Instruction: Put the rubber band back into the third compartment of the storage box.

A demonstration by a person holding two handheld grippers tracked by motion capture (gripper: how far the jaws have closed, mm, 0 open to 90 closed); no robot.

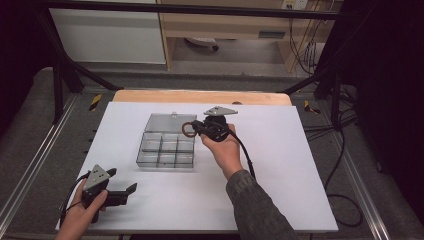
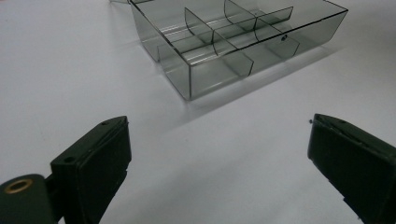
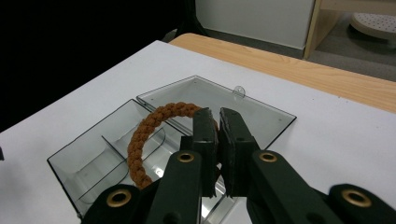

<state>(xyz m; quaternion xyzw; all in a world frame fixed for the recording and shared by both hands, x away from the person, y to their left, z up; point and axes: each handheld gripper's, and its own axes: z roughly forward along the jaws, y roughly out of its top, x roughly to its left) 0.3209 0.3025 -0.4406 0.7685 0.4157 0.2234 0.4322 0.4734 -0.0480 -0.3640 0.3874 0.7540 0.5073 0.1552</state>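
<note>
A clear grey divided box (image 1: 166, 147) with several compartments lies on the white table, its lid (image 1: 167, 123) folded open behind it. My right gripper (image 1: 192, 128) is shut on a brown braided ring (image 1: 187, 129) and holds it just above the box's far right corner. In the right gripper view the brown braided ring (image 3: 148, 135) hangs left of the closed jaws of my right gripper (image 3: 218, 116), over the box (image 3: 93, 163). My left gripper (image 1: 121, 181) rests near the table's front left, open and holding nothing. The left gripper view has the box (image 2: 233, 42) ahead of its wide jaws.
The white sheet (image 1: 280, 180) covers most of the wooden table (image 1: 200, 96). A black cable (image 1: 340, 165) trails off the right side. Dark frame posts (image 1: 57, 80) stand at the back corners.
</note>
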